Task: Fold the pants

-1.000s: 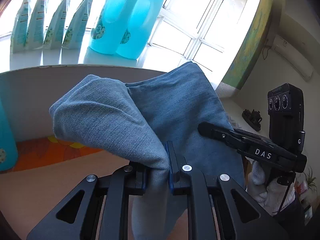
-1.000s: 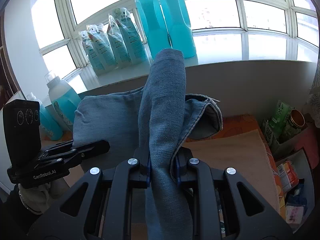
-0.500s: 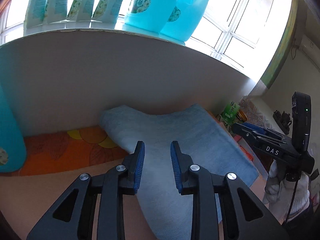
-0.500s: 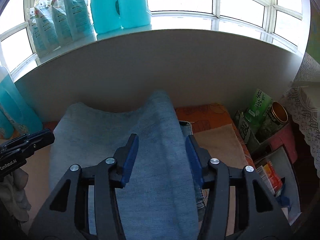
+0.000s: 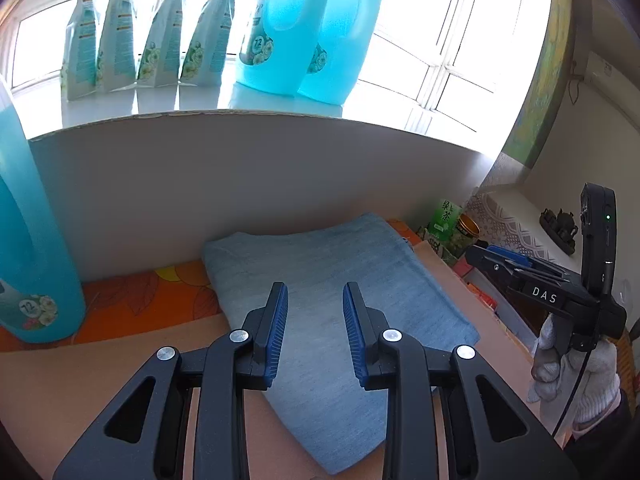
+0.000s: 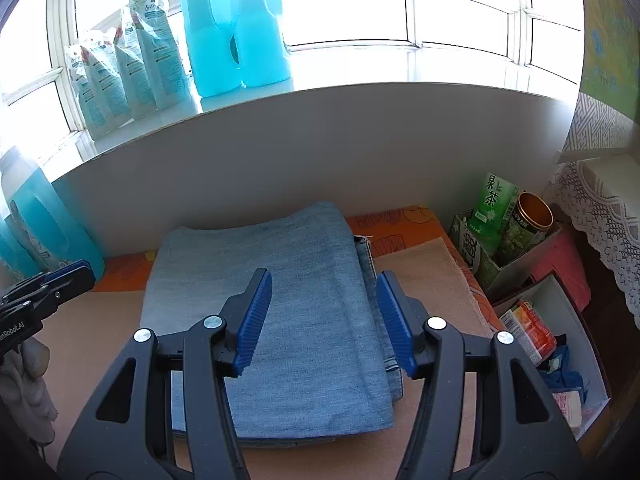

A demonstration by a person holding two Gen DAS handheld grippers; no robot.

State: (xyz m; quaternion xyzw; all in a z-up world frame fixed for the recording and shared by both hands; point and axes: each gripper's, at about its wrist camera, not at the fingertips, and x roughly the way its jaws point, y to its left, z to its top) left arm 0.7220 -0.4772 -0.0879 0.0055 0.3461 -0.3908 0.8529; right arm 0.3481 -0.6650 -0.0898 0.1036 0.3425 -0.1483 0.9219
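The blue denim pants [image 5: 320, 276] lie folded flat in a rectangle on the tan table, their far edge near the grey wall. In the right wrist view the pants [image 6: 288, 288] show stacked layers, with a hem edge sticking out on the right. My left gripper [image 5: 315, 300] hovers above the fold, open, with nothing between its blue pads. My right gripper [image 6: 323, 292] hangs over the pants too, open wider and empty. The right gripper [image 5: 540, 292] appears at the right of the left wrist view, held by a white-gloved hand [image 5: 568, 368].
A large blue detergent bottle [image 5: 28, 240] stands at the left on an orange floral cloth [image 5: 140, 296]. More blue bottles [image 5: 308, 28] and refill pouches [image 5: 140, 32] line the windowsill. Boxes with a green tea carton [image 6: 494, 208] and a tin [image 6: 532, 212] crowd the right side.
Both grippers let go of the lifted pants and opened. The pants dropped from hanging bunched between the jaws to lying folded flat on the table, and both grippers tipped downward.
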